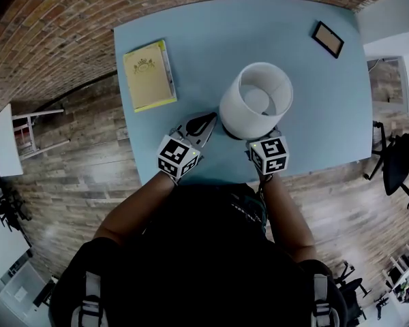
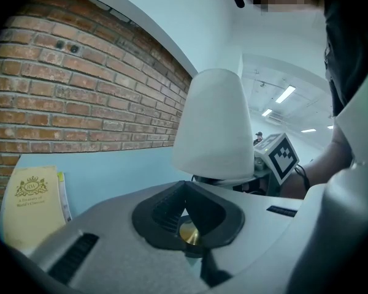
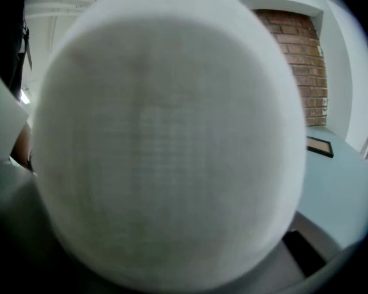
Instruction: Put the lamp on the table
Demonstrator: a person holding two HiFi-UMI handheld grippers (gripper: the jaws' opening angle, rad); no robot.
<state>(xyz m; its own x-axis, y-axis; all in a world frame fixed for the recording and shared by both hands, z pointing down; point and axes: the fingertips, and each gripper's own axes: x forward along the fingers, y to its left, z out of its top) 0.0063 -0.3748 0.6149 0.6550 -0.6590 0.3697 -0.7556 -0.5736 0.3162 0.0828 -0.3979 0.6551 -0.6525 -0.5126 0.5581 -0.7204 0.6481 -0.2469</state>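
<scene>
Nearest, bottom of the head view: my black top (image 1: 204, 251) and both forearms (image 1: 133, 206) reaching up-frame to the table edge.

My L claw (image 1: 211, 119) sits just left of centre, jaws together w/ tips meeting. Its own view shows only a dark hollow behind the tips w/ a small brass disc (image 2: 188, 233) in it; can't tell what that is. The tips are close to the foot of the lamp (image 1: 235, 114); touching or not, I can't tell.

My R claw (image 1: 267, 148) is just right of centre, front end tucked under the near rim of the white shade (image 3: 165, 139). In its own view the shade fills nearly the whole frame, sitting btwn the jaws. They stand wide, one grey jaw showing lower right & the other at the left edge. Looks clamped on the lamp by the shade.

The lamp stands upright over the near-middle part of the blue table (image 1: 211, 39). Its dark base (image 1: 230, 134) peeks out below the shade at the tabletop; whether it fully rests there I can't tell.

Further up-frame, upper left of the table: a yellow book (image 1: 148, 75) lying flat, well apart from the lamp. Upper right corner: a small dark picture frame (image 1: 328, 39), also flat.

Beyond the table: brick wall (image 1: 48, 33) across top left, wood floor (image 1: 75, 182) at left, black chairs (image 1: 395, 159) at the right edge.
</scene>
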